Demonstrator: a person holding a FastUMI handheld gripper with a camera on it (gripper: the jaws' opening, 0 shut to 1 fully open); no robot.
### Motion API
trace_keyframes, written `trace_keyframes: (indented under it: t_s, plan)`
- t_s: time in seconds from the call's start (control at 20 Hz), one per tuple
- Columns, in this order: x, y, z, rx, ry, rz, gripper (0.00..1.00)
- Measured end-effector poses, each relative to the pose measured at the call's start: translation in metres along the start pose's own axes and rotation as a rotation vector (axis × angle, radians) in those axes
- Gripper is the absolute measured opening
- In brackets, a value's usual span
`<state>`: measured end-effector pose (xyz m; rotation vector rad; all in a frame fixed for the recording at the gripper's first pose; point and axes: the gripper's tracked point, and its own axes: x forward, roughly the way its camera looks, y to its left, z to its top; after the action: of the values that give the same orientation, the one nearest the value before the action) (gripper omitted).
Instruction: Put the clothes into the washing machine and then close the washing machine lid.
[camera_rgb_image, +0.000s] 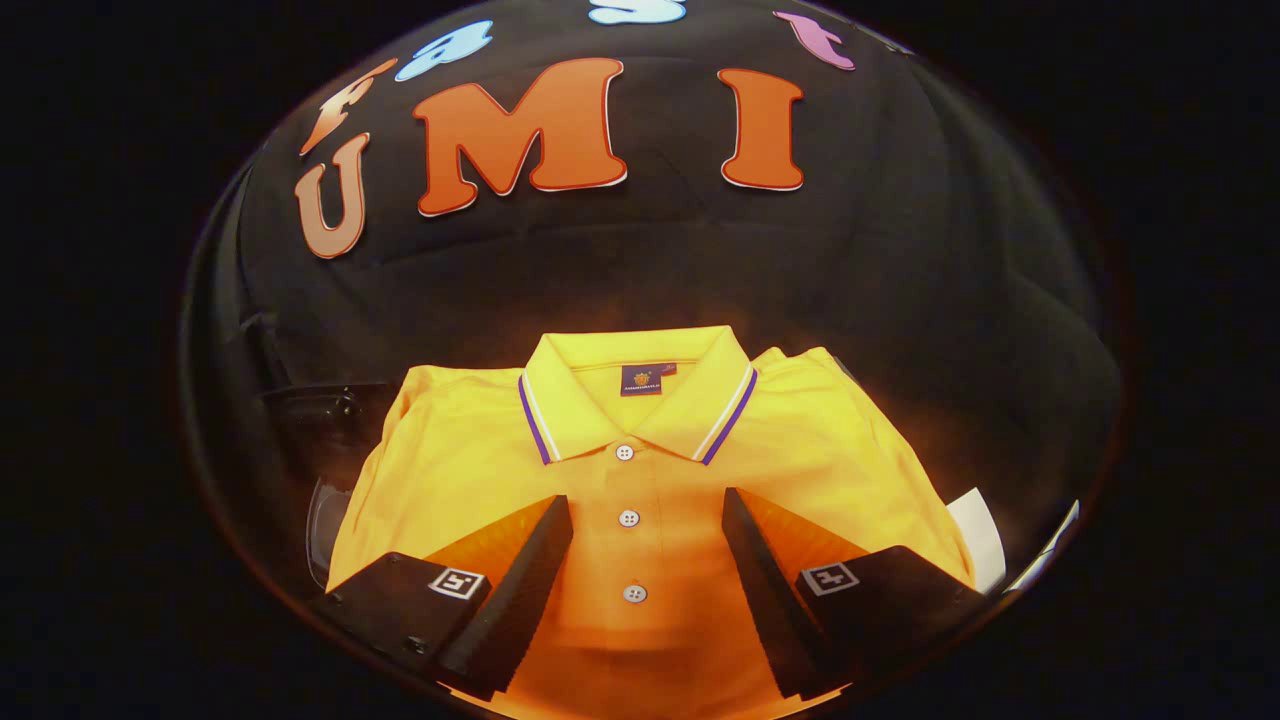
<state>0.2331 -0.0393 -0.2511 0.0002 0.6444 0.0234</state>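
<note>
A folded yellow polo shirt (640, 450) lies flat just below and ahead of me, collar pointing away, with purple and white stripes along the collar edge and three white buttons down the placket. My gripper (648, 500) hangs over the shirt's chest, open, one finger on each side of the button placket. Nothing is held between the fingers; whether they touch the cloth I cannot tell. To the left of the shirt a dark, glossy curved object (325, 440), possibly the washing machine, is partly in sight.
A white object (980, 535) sticks out from under the shirt's right edge. The black cloth wall rises close behind the shirt.
</note>
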Motion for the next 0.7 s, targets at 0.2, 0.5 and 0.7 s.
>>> trace_keyframes:
  t_s: [0.2,0.5,0.7]
  plan:
    - [-0.001,0.003,-0.001,-0.016,0.003,0.001,0.97]
    - [-0.003,0.011,-0.002,-0.036,0.064,0.027,0.74]
    - [-0.003,0.017,-0.002,-0.068,0.081,0.024,0.49]
